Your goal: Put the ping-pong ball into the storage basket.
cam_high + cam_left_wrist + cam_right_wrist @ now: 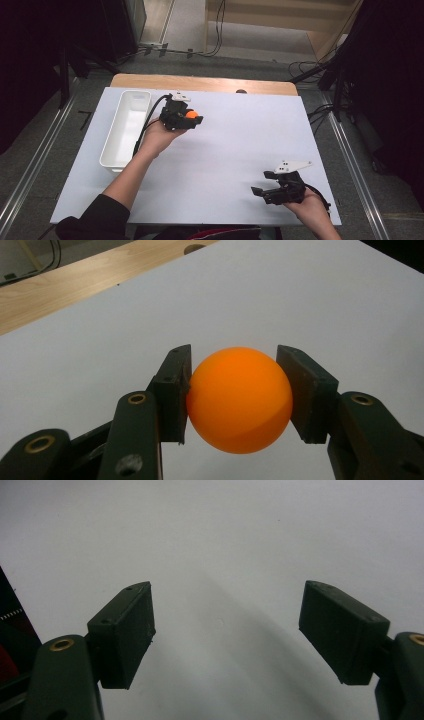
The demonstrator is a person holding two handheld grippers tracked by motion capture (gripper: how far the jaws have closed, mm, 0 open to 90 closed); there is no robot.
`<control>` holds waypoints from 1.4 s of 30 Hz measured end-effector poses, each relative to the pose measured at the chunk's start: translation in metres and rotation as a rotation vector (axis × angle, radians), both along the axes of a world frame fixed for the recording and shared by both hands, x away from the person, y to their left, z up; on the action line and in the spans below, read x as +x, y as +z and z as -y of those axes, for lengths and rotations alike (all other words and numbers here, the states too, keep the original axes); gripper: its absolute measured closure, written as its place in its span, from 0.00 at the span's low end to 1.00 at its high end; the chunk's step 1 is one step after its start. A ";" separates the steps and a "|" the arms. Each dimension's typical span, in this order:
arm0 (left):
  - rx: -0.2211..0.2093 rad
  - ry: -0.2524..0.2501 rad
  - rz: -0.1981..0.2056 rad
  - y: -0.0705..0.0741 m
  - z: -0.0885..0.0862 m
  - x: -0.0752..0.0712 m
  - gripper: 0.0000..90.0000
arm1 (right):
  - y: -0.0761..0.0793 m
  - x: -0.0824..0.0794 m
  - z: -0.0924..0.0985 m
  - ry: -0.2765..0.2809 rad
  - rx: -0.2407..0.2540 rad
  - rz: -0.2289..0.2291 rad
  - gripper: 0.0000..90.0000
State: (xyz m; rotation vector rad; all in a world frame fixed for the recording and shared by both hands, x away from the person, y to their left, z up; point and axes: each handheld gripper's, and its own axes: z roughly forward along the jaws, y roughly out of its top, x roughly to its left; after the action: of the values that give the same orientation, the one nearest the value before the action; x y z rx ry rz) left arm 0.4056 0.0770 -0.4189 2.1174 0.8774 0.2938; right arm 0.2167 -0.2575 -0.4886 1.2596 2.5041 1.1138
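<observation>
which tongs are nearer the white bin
Left. The left tongs, shut on the orange ball, sit just right of the white bin; the right tongs are open, far off by the near right corner.

Wearing a dark sleeve (95,215) on the left arm, carrying black two-jaw tools, left gripper (192,120) and right gripper (261,184), showing brass-ringed pivot holes (136,399), flat rectangular pads (127,630), grey three-cornered top plates (292,166) and trailing black cables (147,122).
</observation>
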 end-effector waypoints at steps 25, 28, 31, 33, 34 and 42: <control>-0.013 0.036 0.010 0.013 -0.016 -0.006 0.55 | 0.001 -0.001 -0.002 0.006 0.000 -0.001 0.23; -0.007 0.047 0.016 0.015 -0.019 -0.007 0.55 | 0.001 -0.001 -0.001 0.005 0.001 0.000 0.23; -0.002 0.053 0.021 0.017 -0.021 -0.007 0.55 | 0.001 -0.001 -0.001 0.007 0.000 0.002 0.23; -0.002 0.055 0.023 0.017 -0.022 -0.008 0.55 | 0.001 -0.001 -0.001 0.009 0.000 0.004 0.23; 0.004 0.063 0.027 0.019 -0.023 -0.008 0.55 | 0.001 -0.001 -0.001 0.005 0.002 0.004 0.23; -0.006 0.080 0.016 0.022 -0.032 -0.007 0.55 | 0.001 0.000 -0.001 0.002 0.005 -0.001 0.23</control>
State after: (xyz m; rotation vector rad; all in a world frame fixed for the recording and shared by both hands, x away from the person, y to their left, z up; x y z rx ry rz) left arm 0.3985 0.1087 -0.3968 2.0753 0.9533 0.3489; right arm 0.2166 -0.2560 -0.4875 1.2594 2.5055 1.1208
